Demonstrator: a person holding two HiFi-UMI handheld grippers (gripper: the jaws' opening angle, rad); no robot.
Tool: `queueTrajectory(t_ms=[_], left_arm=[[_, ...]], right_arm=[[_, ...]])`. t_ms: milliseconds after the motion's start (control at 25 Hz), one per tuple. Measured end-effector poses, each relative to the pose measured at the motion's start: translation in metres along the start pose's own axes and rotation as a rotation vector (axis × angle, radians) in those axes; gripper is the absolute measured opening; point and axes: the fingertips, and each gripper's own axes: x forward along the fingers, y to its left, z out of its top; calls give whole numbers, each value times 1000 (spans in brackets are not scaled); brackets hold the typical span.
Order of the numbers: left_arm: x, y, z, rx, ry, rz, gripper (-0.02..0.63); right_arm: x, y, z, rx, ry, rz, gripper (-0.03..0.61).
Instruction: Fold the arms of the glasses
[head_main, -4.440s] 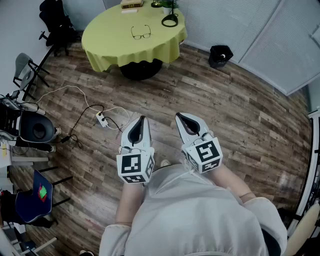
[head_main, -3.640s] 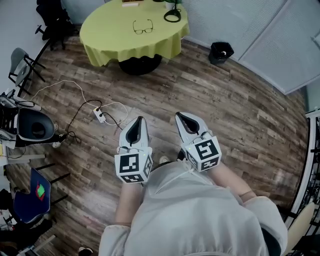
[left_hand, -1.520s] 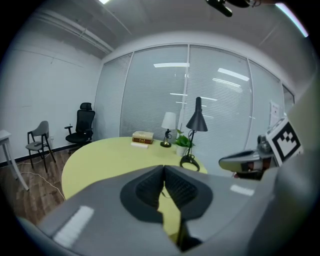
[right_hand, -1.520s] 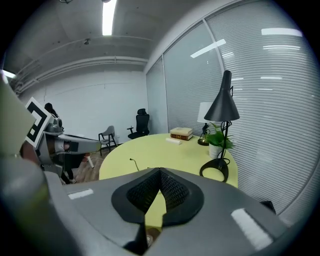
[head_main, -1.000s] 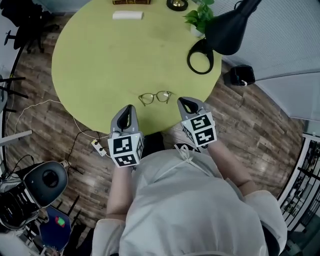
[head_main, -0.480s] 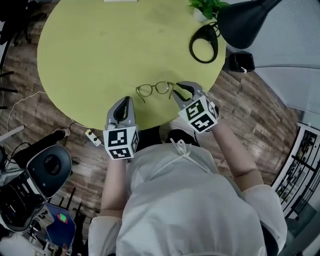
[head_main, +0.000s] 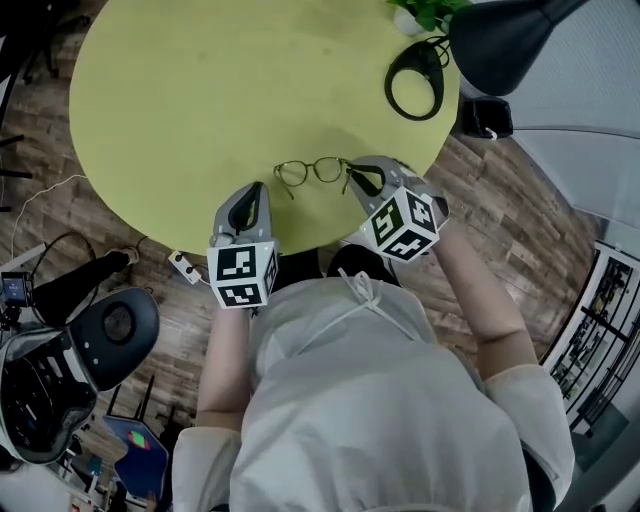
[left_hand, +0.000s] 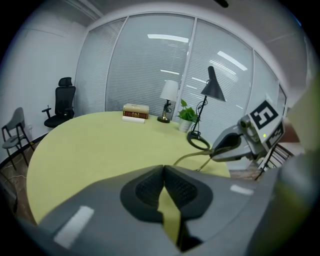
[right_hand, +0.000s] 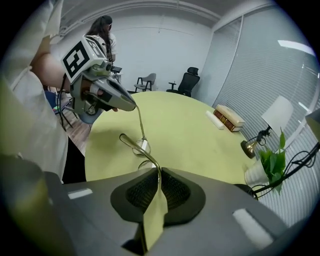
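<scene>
A pair of thin, gold-coloured wire-rimmed glasses (head_main: 315, 170) lies on the round table with the yellow-green cloth (head_main: 200, 100), close to the edge nearest the person, arms open and pointing toward that edge.

The right gripper (head_main: 365, 180) is at the right end of the frame. In the right gripper view its jaws (right_hand: 160, 175) are pressed together on the thin metal arm of the glasses (right_hand: 142, 147), which curves up out of the pads toward the lenses.

The left gripper (head_main: 250, 198) hovers over the table edge, to the left of the glasses and a little nearer the person, apart from the frame in the head view. Its jaws (left_hand: 164, 170) meet at the tips with nothing between them; only the cloth shows below.

From the left gripper view, the right gripper (left_hand: 215, 152) is seen with the arm wire leading out of its tip. A black desk lamp (head_main: 500, 40) stands at the far right of the table.
</scene>
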Motion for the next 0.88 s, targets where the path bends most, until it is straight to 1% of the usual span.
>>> queueTrajectory(t_ms=[280, 400, 520, 680, 880], left_arm=[[8, -3, 7, 16, -10, -23, 6], [10, 1, 14, 12, -22, -33, 6], [10, 4, 20, 9, -26, -42, 6], [14, -4, 16, 7, -33, -57, 6], [20, -11, 17, 32, -45, -82, 6]], right_arm=[[1, 0, -2, -96, 3, 19, 15], [2, 0, 1, -118, -1, 25, 15], [1, 1, 4, -124, 0, 29, 15], [-1, 4, -1, -120, -4, 20, 15], [-2, 5, 0, -108, -10, 3, 15]])
